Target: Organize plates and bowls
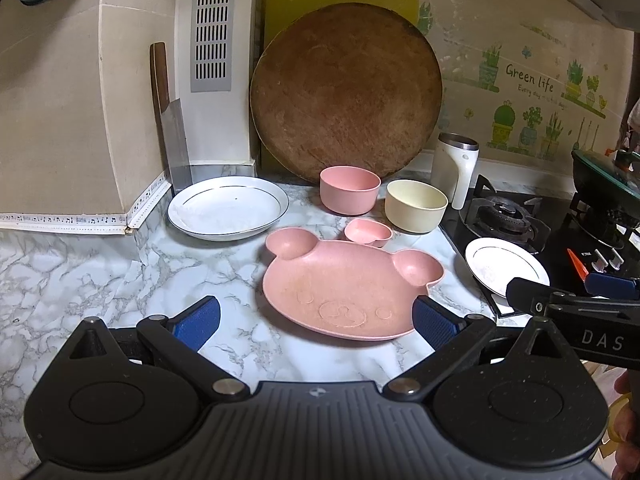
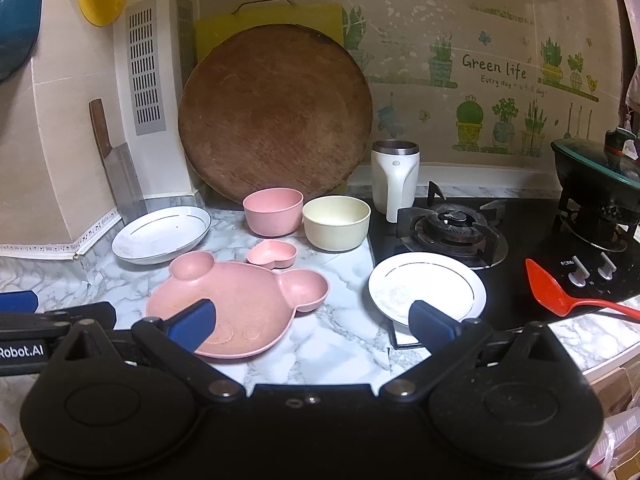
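Six dishes sit on the marble-pattern counter (image 1: 80,280), none stacked. Nearest & centre: pink bear-face plate (image 1: 344,292), flat, w/ two ear wells on its far side. Just behind it, touching or nearly so, a small pink heart dish (image 1: 368,233). Farther back, side by side close to each other: pink bowl (image 1: 349,194) on the left, cream bowl (image 1: 416,205) on the right, both upright. Far left: large white plate w/ dark rim line (image 1: 228,212), well apart from the bear plate. Right: smaller white plate (image 2: 426,286), partly over the edge of the black gas hob (image 2: 452,228).

Left gripper (image 1: 316,320) spread wide, holding nothing; it hovers near the bear plate's near rim, blue pads either side in the left wrist view. Right gripper (image 2: 312,320) also wide apart & empty, its fingers framing the gap btw the bear plate and the smaller white plate.

Background: round wooden chopping board (image 1: 346,96) leans on the wall behind the bowls, cleaver (image 1: 176,148) propped at far left, white mug (image 2: 394,178) beside the hob, red spatula (image 2: 560,292) lying at right by the knobs, lidded dark pot (image 2: 596,172) on the far-right burner.
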